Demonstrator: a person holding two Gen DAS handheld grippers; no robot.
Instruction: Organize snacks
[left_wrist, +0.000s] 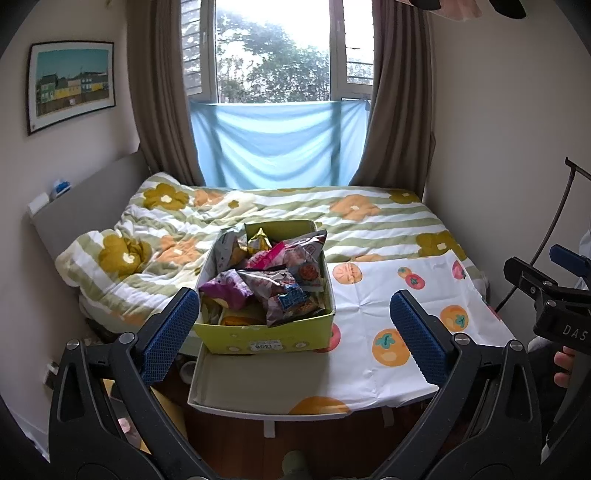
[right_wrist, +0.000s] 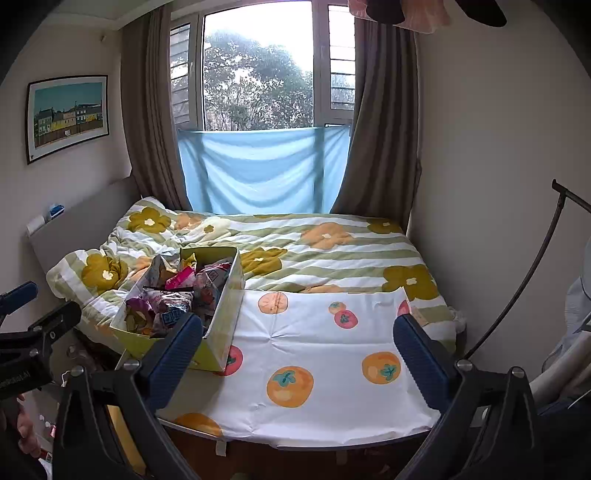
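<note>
A yellow-green cardboard box (left_wrist: 258, 338) (right_wrist: 225, 306) stands on the left part of a small table, heaped with several snack packets (left_wrist: 275, 275) (right_wrist: 173, 295): purple, pink, silver and gold bags. An empty box lid or tray (left_wrist: 255, 384) lies in front of it at the table's near edge. My left gripper (left_wrist: 295, 332) hangs open in front of the box, holding nothing. My right gripper (right_wrist: 299, 354) is open over the table's middle, to the right of the box, also with nothing in it. In the left wrist view the right gripper (left_wrist: 546, 291) shows at the right edge.
A white cloth printed with orange fruit (left_wrist: 399, 314) (right_wrist: 325, 350) covers the table. Behind it is a bed with a flowered striped quilt (left_wrist: 258, 214) (right_wrist: 314, 243), then a window with brown curtains. A wall stands close on the right, and a black stand pole (right_wrist: 532, 273).
</note>
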